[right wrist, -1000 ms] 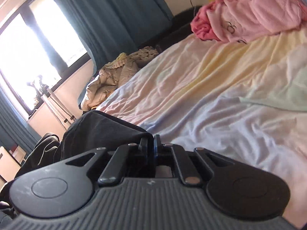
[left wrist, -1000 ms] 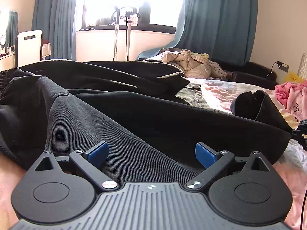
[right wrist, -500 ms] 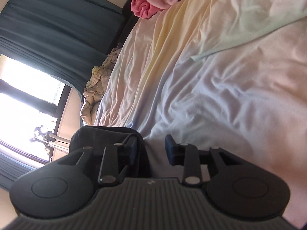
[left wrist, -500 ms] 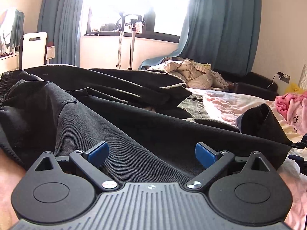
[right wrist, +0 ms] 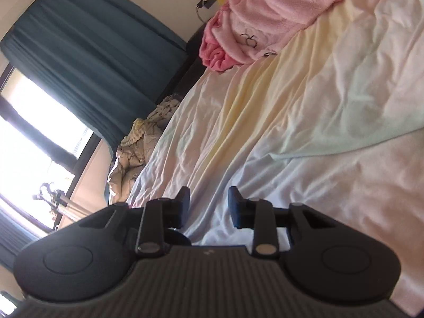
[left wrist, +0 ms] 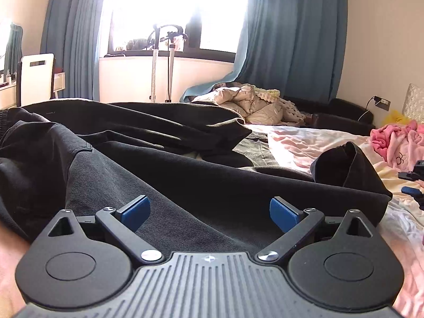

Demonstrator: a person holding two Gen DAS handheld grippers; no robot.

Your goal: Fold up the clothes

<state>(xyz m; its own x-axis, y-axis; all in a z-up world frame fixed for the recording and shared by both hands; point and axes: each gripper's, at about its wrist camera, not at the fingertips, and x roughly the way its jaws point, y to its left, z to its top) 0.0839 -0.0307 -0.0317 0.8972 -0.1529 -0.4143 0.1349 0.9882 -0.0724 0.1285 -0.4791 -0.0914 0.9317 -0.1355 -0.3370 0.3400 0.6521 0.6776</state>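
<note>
On the bed [right wrist: 304,111], at its right side, the change is being shown by the right tongs [right wrist: 209,208]: a second ago they were being held pinched shut on the hem of the black trousers [left wrist: 201,190], half a second ago the jaws were being parted beside that hem, and now they are being held moderately open over bare sheet with nothing between them and no dark cloth showing in the right wrist view. The trouser leg end [left wrist: 347,169] is being left standing as a raised cuff near the right edge of the garment, so a release is being read here, with the cloth dropped where it had been carried; whether that counts as a finished fold or only a repositioning cannot be told from these views. The left tongs [left wrist: 209,210] are being held wide open as before, low over the dark fabric, gripping nothing, though whether the pads are touching the cloth cannot be told. The trousers are being left spread across the left part of the bed, loosely creased rather than squared. By count, two tongs are being shown, one pair of black trousers, one pink fleece garment [right wrist: 278,13] heaped near the headboard end, one beige padded jacket [left wrist: 251,103] bundled by the curtain [left wrist: 291,39], and one patch of grey denim [left wrist: 254,145] peeking from under the trousers.
</note>
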